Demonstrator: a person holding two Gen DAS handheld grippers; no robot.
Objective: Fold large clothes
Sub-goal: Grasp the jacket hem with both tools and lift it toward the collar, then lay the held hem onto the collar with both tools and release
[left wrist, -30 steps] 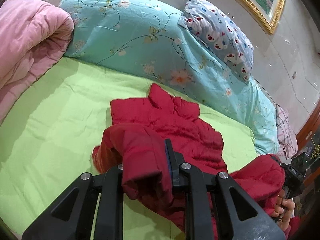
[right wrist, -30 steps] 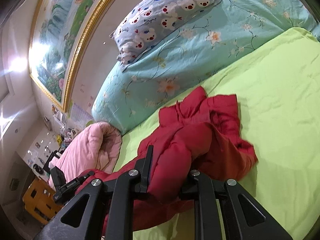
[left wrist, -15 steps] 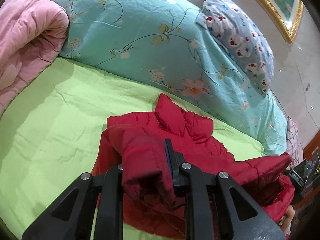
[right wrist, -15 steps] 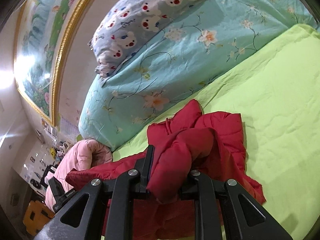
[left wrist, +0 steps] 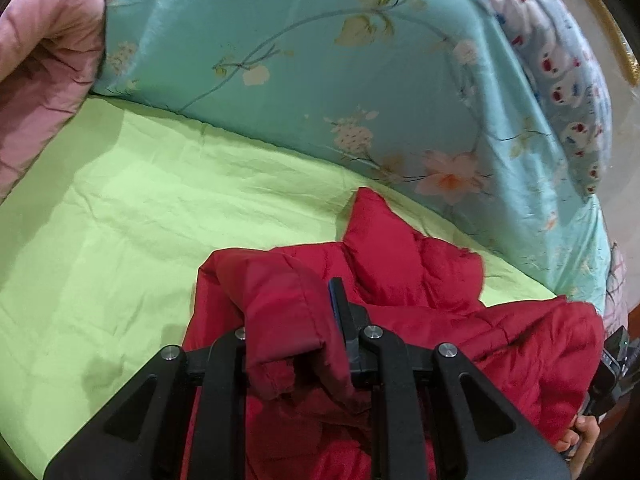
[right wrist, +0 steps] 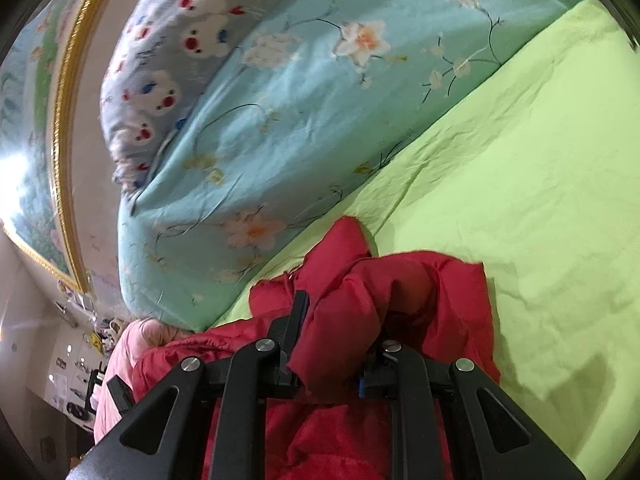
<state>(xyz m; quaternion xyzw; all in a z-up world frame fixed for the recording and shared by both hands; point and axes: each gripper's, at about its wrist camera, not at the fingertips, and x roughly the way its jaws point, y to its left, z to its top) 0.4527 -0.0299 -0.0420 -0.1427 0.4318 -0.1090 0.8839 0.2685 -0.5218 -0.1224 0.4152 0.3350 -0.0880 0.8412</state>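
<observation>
The left gripper (left wrist: 294, 320) is pinched on a thick fold of the red padded jacket (left wrist: 404, 264), the fabric bunched between its black fingers and drooping over them toward the camera. The right gripper (right wrist: 340, 340) is likewise clamped on another puffy roll of the same jacket (right wrist: 440, 292), which bulges up between its fingers and hides the pads. Ahead of both tools the rest of the garment lies crumpled on the lime-green bedsheet (left wrist: 132, 216), its pointed collar end reaching toward the bedding beyond. In the left wrist view the jacket spreads off to the right of the tool, where a hand (left wrist: 582, 438) grips the handle of the other gripper at the frame's edge. Straight beyond the jacket a turquoise floral quilt (left wrist: 320, 80) lies heaped along the far side of the sheet, with a blue-grey pillow printed with cartoon animals (right wrist: 172, 64) resting on top of it. To the left of the left tool a pink quilt (left wrist: 40, 80) is rolled up at the sheet's edge. A gold picture frame (right wrist: 66, 120) hangs on the wall behind the pillow.
</observation>
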